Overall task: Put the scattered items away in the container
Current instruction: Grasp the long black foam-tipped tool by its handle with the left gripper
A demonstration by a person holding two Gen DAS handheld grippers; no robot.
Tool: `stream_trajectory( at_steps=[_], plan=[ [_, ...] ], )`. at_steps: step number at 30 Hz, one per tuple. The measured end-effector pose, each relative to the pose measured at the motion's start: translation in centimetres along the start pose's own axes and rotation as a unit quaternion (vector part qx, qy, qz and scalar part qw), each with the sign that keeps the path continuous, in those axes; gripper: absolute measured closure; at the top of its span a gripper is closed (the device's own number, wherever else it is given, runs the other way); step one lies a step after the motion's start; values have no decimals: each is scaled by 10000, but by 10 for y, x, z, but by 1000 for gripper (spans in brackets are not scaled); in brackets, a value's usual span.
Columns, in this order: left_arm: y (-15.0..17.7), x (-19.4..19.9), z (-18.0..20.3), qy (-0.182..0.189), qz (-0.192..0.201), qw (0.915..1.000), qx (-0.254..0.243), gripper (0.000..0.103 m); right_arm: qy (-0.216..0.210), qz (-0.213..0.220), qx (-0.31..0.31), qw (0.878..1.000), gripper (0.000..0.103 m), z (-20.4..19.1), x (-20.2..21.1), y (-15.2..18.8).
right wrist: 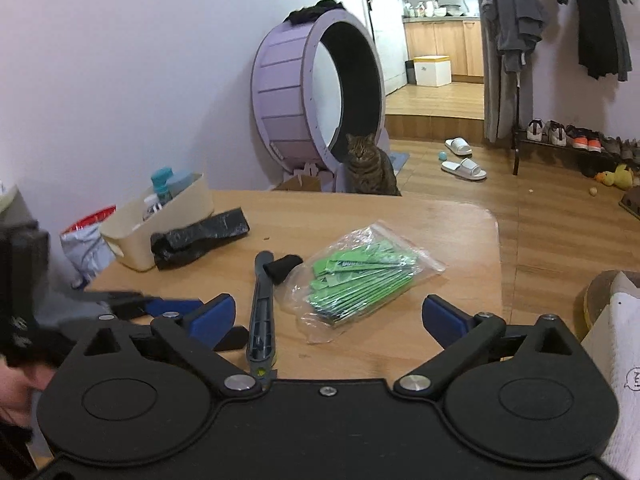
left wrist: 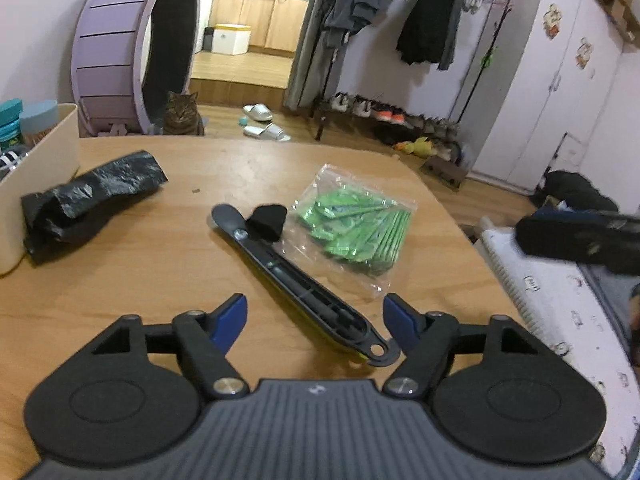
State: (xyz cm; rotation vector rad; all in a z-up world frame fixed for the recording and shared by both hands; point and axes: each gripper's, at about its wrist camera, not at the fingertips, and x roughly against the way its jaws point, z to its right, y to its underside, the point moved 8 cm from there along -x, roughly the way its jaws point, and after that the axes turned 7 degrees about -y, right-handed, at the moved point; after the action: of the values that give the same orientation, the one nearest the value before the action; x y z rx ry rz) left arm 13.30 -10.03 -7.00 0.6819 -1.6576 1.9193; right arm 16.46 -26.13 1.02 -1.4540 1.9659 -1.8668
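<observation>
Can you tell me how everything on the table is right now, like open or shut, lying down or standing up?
Left gripper: open, holding nothing.
Right gripper: open, holding nothing.
Long black tool: lying flat on the table.
Clear bag of green packets: lying flat beside the tool.
Black plastic bag: crumpled, against the beige container.
Beige container: upright, bottles inside.

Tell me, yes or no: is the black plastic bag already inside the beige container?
No: the black plastic bag lies on the table, against the outside of the beige container.
</observation>
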Motion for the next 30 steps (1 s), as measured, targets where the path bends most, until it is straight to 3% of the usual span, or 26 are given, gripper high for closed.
stream_trajectory(
  at_steps=[7, 11, 18, 30],
  plan=[
    [12, -17, 23, -476, -132, 9984, -287, 38, -94, 88, -133, 9998, 0, 8, 7, 3],
    [12, -18, 26, -592, -70, 9973, -417, 58, -208, 85, -114, 9997, 0, 6, 8, 4],
    [15, -10, 6, -450, -16, 9985, -308, 75, -424, 172, -237, 9987, 0, 4, 12, 3],
    [26, 11, -32, -329, 72, 9985, -443, 79, -1047, 112, -78, 9944, 0, -26, 7, 3]
  ],
)
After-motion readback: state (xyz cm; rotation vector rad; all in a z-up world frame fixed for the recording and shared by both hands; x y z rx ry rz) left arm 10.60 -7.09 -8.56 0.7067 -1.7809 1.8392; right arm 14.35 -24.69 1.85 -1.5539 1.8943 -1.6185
